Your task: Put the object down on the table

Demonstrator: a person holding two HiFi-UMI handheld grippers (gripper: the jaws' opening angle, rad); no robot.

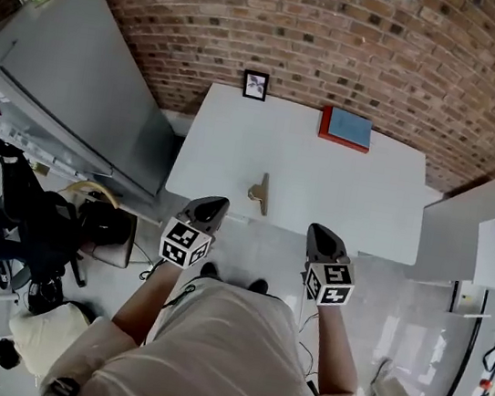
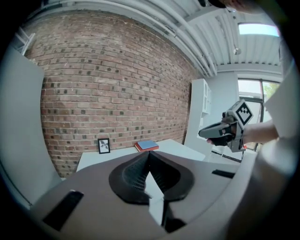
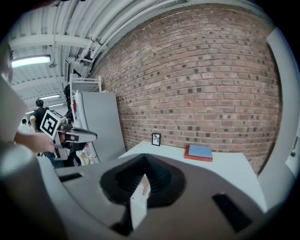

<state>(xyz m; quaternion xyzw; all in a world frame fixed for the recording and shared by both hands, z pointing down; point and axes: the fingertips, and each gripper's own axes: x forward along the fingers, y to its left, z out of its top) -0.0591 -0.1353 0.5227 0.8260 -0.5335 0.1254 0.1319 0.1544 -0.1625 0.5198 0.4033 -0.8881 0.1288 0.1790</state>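
Head view: left gripper (image 1: 212, 204) and right gripper (image 1: 320, 231) hover just off the near edge of the table (image 1: 367, 201). Each has its dark, ribbed jaws pressed together with nothing between them. The object (image 1: 262, 193) is a small tan T-shaped piece that lies flat on the smooth white top, clear of both grippers, at 1 o'clock from the left one and 11 o'clock from the right. Farther back sit a flat red-and-blue book (image 1: 346, 128) at 1 o'clock and a black frame (image 1: 255, 85) at 12 o'clock, against a rough brick wall (image 1: 363, 44).
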